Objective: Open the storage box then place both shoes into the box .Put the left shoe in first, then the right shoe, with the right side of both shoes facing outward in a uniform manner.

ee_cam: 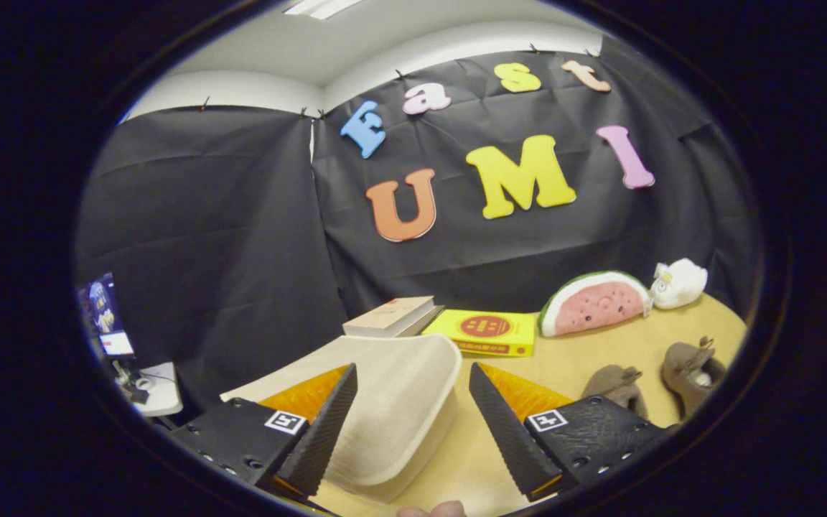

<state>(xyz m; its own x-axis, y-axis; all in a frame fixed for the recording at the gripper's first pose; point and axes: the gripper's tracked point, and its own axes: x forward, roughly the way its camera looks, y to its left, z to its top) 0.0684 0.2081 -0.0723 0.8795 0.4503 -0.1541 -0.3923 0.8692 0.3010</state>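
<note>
Between ribbed fingers (327, 424) | gripper (413, 431) open | smooth cream box (399, 402)

Rides on the gripper (413, 424), low over the tan table (600, 359), looking forward along both fingers toward the black booth wall. Sits close to the cream storage box (392, 402) between the spread fingers, catching two brown shoes (654, 377) beyond the right finger and books (449, 327), watermelon plush (593, 301) farther back by the wall.

matt ribbed storage box (392, 402), plush shoes (690, 368)
</note>
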